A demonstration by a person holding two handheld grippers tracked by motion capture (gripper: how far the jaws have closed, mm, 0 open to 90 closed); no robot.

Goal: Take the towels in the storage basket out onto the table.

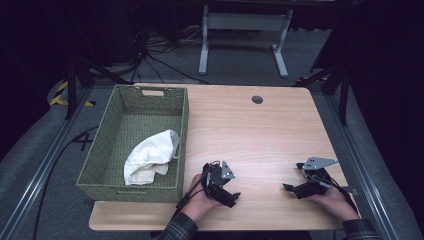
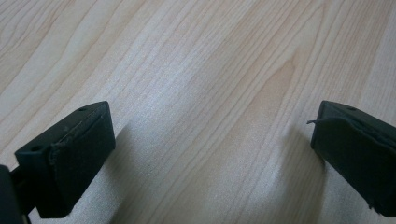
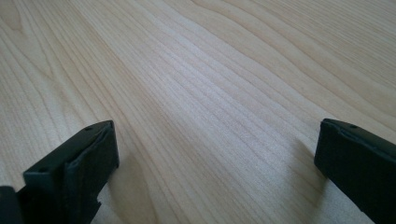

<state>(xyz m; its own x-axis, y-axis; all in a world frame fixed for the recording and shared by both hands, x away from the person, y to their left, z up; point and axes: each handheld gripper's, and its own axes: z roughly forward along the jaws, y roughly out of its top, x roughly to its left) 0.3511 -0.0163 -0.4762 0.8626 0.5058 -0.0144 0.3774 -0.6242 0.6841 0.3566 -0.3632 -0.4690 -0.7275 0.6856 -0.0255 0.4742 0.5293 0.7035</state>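
Towel in basket, left gripper nearby, jaws apart.

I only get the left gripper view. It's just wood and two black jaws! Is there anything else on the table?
Observer: Yes, a green basket stands on the table's left side.
Operator: Anything in it?
Observer: A white cloth, crumpled, near the front.
Operator: Where's my gripper?
Observer: The left gripper is low at the table's front edge, just right of the basket, jaws open with nothing between them.
Operator: And the other one?
Observer: The right gripper is near the table's front right, also open and empty.
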